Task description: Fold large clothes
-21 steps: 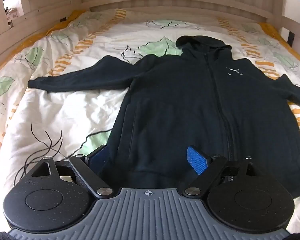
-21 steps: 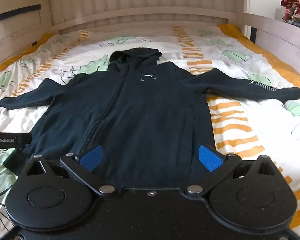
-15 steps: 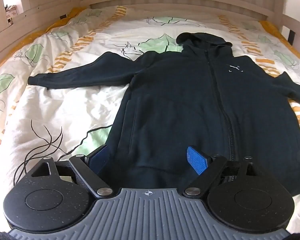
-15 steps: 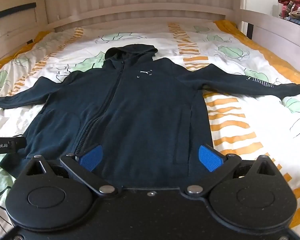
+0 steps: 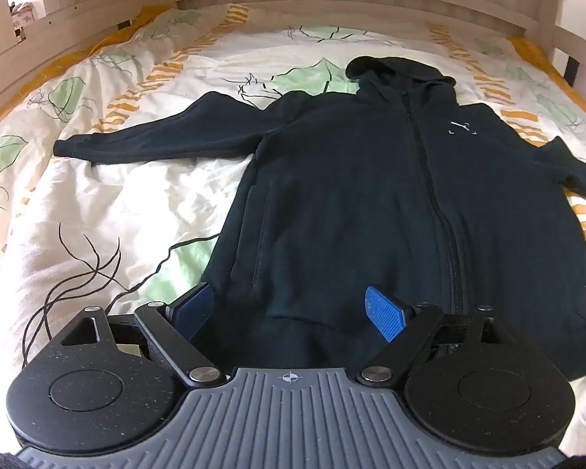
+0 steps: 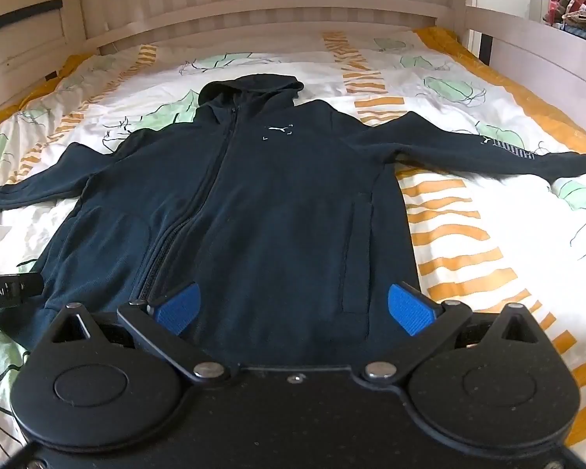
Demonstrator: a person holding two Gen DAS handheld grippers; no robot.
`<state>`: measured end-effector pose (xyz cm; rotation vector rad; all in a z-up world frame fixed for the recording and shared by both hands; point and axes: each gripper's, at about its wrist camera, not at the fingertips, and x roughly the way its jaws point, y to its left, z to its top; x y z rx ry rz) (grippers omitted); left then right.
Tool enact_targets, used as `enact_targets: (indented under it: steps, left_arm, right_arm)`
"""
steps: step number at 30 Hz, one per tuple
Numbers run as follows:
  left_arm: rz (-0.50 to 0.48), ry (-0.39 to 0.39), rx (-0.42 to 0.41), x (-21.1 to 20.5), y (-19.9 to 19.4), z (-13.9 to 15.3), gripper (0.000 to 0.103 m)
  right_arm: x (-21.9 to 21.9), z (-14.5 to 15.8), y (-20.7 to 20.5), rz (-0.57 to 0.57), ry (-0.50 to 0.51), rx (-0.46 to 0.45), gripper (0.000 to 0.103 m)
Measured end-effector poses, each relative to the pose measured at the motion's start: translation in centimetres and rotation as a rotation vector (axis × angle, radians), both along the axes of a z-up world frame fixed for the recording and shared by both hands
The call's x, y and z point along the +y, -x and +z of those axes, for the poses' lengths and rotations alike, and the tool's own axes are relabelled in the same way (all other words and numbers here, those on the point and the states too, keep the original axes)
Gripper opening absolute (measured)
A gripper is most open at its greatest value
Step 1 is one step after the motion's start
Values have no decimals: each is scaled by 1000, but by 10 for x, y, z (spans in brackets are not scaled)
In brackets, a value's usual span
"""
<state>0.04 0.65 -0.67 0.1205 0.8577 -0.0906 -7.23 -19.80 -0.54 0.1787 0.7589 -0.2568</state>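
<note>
A dark navy zip hoodie lies flat, front up, on the bed, hood toward the headboard, both sleeves spread out sideways. It also shows in the right wrist view. My left gripper is open, its blue pads over the hem at the hoodie's left side. My right gripper is open over the hem at the hoodie's right side. Neither holds cloth. Part of the left gripper shows at the left edge of the right wrist view.
The bed has a white duvet with green leaves and orange stripes. Pale wooden rails stand at the head and along both sides. Some clothes lie beyond the right rail.
Both grippers have pulled back and risen a little from the hoodie, so more of it shows. The hoodie has not moved. Both grippers stay open.
</note>
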Motion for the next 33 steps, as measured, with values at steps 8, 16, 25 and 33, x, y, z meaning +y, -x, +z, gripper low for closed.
enact_targets:
  steps: [8,16,25,33]
  left_arm:
    - [-6,-1,9,-2,1,-4,85]
    - [-4,-3,19,-3,-2,-5,85]
    - [-3,-5,30,-4,-3,-7,85]
    - [0,-1,34,-3,-4,-10,85]
  right_arm:
    - [0,-3,-1,2,-10,2,102]
    - [0,-4,-2,3,-15,5,102]
    - [-1,-6,-4,6,-22,12,102]
    - [-1,-9,-7,9,-27,21,102]
